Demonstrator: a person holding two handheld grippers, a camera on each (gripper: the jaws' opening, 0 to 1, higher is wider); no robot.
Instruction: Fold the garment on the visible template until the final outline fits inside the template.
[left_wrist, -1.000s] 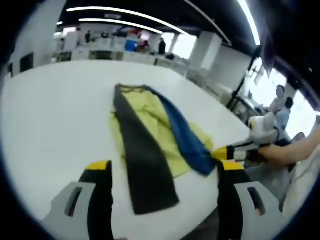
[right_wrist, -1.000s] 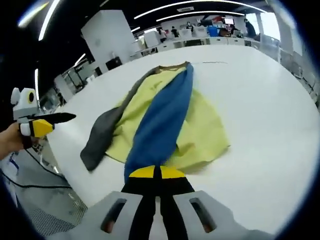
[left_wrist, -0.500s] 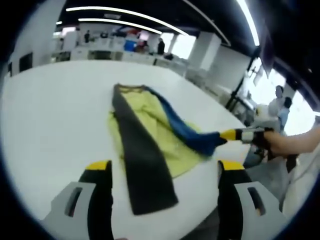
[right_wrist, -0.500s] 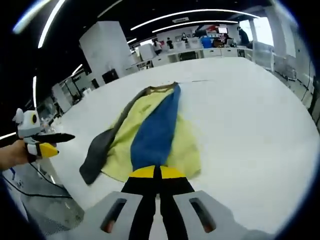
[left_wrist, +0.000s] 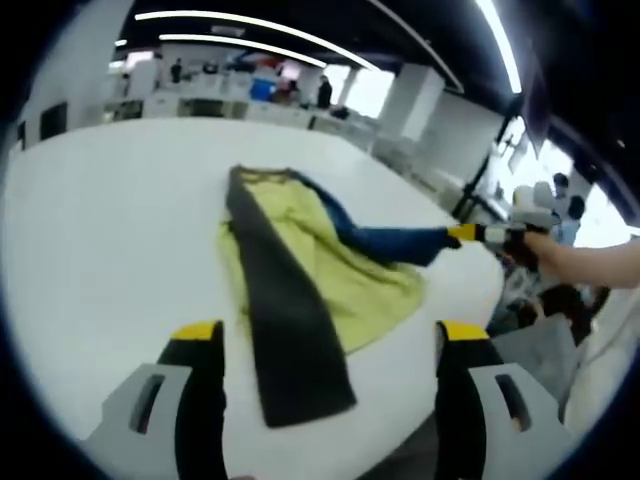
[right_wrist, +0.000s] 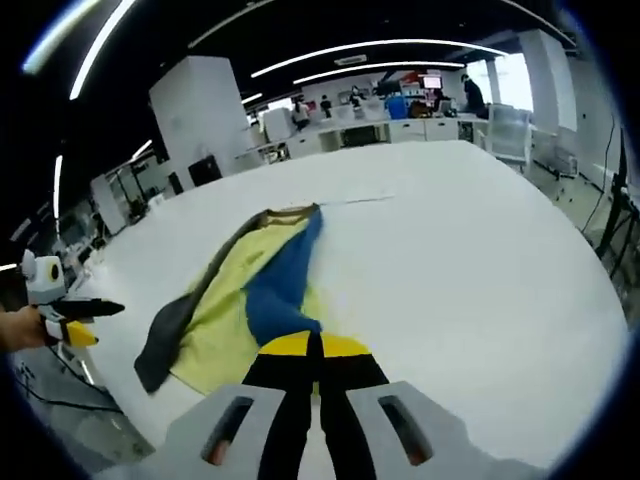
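Garment: yellow-green top lying flat-ish on the white table, neckline pointing away from the person, hem toward the near edge.
Grey sleeve: long dark strip running down the left side of the top in the left gripper view, its end on the table near the front edge, between that view's two jaws.
Left gripper: jaws spread wide apart, yellow tips on either side of the grey sleeve, nothing between them that they're touching. In the right gripper view it shows at the far left in a hand, off the table edge, again holding nothing.
Blue sleeve: pulled out sideways to the right from the top, stretched off the cloth toward the table edge.
Right gripper: comes in from the right in the left gripper view, pinched onto the end of the blue sleeve. In its own view the jaws are pressed together with the blue sleeve running away from the tips up to the neckline.
Table, right side: plain white surface.
Background: office with desks, ceiling light strips, people far off.
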